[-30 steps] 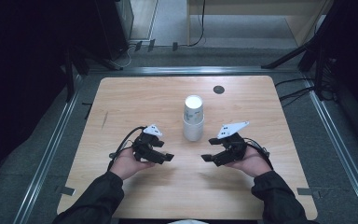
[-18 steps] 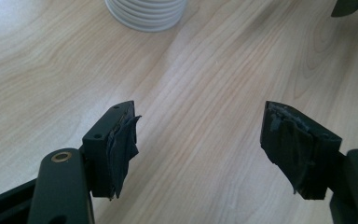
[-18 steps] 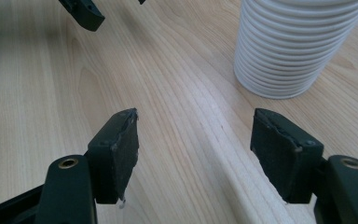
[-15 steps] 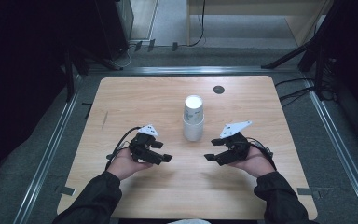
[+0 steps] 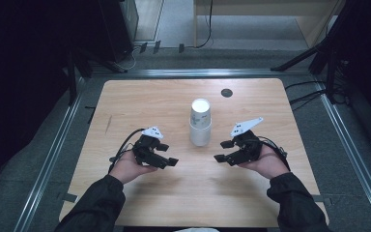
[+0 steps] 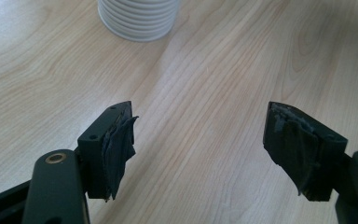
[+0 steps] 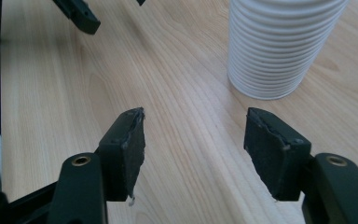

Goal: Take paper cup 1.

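Observation:
A stack of white ribbed paper cups (image 5: 200, 123) stands upside down at the middle of the wooden table (image 5: 140, 101). My left gripper (image 5: 169, 154) rests in a hand to the left of the stack, pointing right. Its jaws have just been opening and stand apart over bare wood (image 6: 198, 140), with the base of the cups (image 6: 137, 21) ahead. My right gripper (image 5: 221, 151) faces it from the right. Its jaws have just been closing, but a gap remains with nothing between them (image 7: 193, 144). The cups (image 7: 279, 46) stand ahead to its right.
A round black grommet (image 5: 227, 92) sits in the tabletop behind the cups. Metal rails (image 5: 53, 159) frame the table and cables lie on the floor at the far right (image 5: 309, 92). The left gripper's jaw tip (image 7: 77, 14) shows at the top of the right gripper view.
Both hands have stayed where they were. The left jaws look slightly wider apart and the right jaws slightly narrower than before.

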A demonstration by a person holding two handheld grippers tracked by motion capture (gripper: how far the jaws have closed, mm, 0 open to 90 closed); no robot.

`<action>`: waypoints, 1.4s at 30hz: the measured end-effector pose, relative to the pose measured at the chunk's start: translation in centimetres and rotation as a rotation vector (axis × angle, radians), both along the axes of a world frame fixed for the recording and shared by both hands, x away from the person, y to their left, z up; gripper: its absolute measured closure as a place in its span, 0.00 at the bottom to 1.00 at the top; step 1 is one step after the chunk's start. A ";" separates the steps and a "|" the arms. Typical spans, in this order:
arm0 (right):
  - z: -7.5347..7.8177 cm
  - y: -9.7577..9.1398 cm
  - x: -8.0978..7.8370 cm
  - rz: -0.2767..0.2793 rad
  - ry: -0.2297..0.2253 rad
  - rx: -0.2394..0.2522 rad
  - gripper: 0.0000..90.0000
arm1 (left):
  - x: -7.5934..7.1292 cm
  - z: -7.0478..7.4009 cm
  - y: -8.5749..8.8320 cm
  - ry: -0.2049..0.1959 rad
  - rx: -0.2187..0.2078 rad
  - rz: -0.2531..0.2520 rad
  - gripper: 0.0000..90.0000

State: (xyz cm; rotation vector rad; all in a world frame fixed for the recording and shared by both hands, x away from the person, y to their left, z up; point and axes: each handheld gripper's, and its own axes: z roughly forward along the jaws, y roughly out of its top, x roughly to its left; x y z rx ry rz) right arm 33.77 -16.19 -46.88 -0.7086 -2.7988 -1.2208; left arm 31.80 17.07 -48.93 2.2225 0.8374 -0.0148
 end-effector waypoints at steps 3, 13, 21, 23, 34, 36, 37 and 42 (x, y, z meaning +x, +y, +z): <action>0.6 0.1 0.2 0.007 -0.012 -0.025 0.43 | 0.1 0.1 0.3 -0.001 0.001 -0.001 0.28; 4.3 0.7 2.4 0.039 -0.050 -0.058 0.40 | 0.1 0.2 0.7 -0.016 0.005 -0.005 0.29; 6.2 1.2 3.9 0.051 -0.060 -0.111 0.35 | 0.2 0.1 0.8 -0.016 0.005 -0.009 0.29; 6.6 1.4 4.2 0.051 -0.054 -0.121 0.34 | 0.2 0.1 0.8 -0.016 0.007 -0.013 0.29; 8.9 2.2 6.2 0.088 -0.075 -0.158 0.33 | 0.1 0.1 0.6 -0.015 0.012 -0.033 0.29; 9.1 2.4 6.7 0.111 -0.075 -0.160 0.33 | 0.1 0.1 0.6 -0.014 0.012 -0.032 0.29; 9.2 2.5 6.9 0.115 -0.069 -0.164 0.33 | 0.1 0.1 0.6 -0.014 0.012 -0.032 0.29; 9.9 3.2 8.3 0.143 -0.072 -0.186 0.31 | 0.3 0.1 0.7 -0.007 0.004 -0.025 0.29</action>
